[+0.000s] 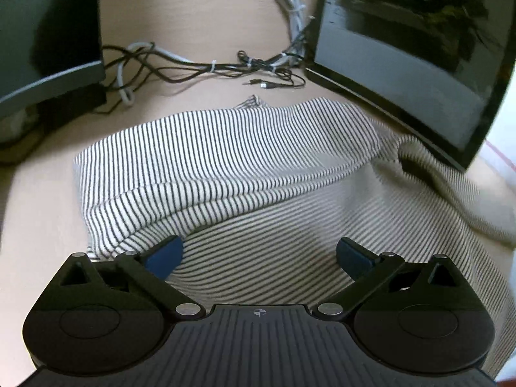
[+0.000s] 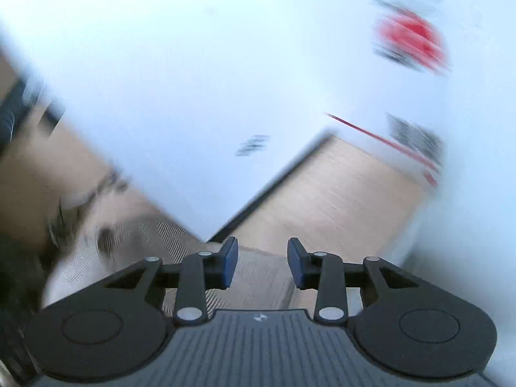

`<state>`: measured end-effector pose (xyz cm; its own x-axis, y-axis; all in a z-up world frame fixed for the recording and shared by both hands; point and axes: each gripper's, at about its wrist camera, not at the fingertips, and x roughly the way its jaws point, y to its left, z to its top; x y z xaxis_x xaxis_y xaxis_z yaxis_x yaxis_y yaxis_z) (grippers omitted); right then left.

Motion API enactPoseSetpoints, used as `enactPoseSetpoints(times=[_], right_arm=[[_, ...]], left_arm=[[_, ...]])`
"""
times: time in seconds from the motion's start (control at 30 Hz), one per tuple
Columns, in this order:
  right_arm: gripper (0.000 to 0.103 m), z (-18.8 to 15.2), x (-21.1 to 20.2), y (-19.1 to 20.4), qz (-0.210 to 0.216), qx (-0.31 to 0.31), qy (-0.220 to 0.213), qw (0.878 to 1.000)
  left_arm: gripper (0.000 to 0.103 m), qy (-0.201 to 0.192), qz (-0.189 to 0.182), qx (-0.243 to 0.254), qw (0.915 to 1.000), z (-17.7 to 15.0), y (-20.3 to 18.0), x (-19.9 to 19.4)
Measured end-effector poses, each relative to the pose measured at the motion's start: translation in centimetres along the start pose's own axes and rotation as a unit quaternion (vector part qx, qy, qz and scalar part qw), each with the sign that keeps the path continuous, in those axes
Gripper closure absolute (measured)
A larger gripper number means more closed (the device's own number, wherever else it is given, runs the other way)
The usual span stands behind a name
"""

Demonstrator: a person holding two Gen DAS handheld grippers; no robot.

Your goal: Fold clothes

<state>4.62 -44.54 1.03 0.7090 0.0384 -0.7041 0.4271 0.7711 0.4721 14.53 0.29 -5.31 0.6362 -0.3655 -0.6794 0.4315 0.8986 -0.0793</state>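
A white garment with thin black stripes (image 1: pixel 225 161) lies on the beige table (image 1: pixel 200 16), with one part folded over the rest as a thick layer. My left gripper (image 1: pixel 258 254) hovers low over the garment's near part. It is open wide and nothing sits between its blue pads (image 1: pixel 164 254). The right wrist view is badly blurred. There my right gripper (image 2: pixel 262 264) is open with a narrow gap, and the pads press on nothing. Striped cloth (image 2: pixel 145 235) shows below and to its left.
A dark monitor (image 1: pixel 403 48) stands at the back right, touching the garment's edge, and another monitor (image 1: pixel 48 32) at the back left. Tangled cables (image 1: pixel 206 67) lie between them. A blurred white surface with red marks (image 2: pixel 225 64) fills the right wrist view above the wooden tabletop (image 2: pixel 338 187).
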Motion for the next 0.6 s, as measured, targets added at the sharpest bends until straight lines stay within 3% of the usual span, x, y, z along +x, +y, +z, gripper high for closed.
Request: enactPoseSetpoints(times=[0.1, 0.27, 0.3, 0.33, 0.37, 0.5, 0.6], right_arm=[[0.068, -1.3, 0.7, -1.3, 0.000, 0.034, 0.017, 0.999], [0.069, -2.9, 3.4, 0.1, -0.004, 0.013, 0.035, 0.999], [0.072, -3.1, 3.9, 0.5, -0.004, 0.004, 0.036, 0.999], [0.092, -3.1, 4.0, 1.1, 0.000, -0.010, 0.034, 0.999], [0.100, -3.1, 4.1, 1.8, 0.006, -0.025, 0.031, 0.999], [0.100, -1.8, 1.1, 7.4, 0.076, -0.090, -0.018, 0.993], [0.100, -0.2, -1.8, 13.4, 0.146, -0.156, -0.071, 0.974]], left_arm=[[0.000, 0.004, 0.003, 0.000, 1.0000, -0.2, 0.3, -0.6], [0.000, 0.014, -0.013, -0.072, 0.9972, 0.3, 2.3, -1.8], [0.000, 0.013, -0.016, -0.082, 0.9964, 0.3, 2.7, -2.2], [0.000, 0.011, -0.018, -0.091, 0.9956, 0.3, 3.1, -2.7], [0.000, 0.009, -0.019, -0.098, 0.9950, 0.2, 3.4, -3.2], [0.000, -0.001, -0.020, -0.122, 0.9924, 0.0, 4.5, -5.0], [0.000, -0.009, -0.021, -0.138, 0.9902, 0.0, 5.1, -5.9]])
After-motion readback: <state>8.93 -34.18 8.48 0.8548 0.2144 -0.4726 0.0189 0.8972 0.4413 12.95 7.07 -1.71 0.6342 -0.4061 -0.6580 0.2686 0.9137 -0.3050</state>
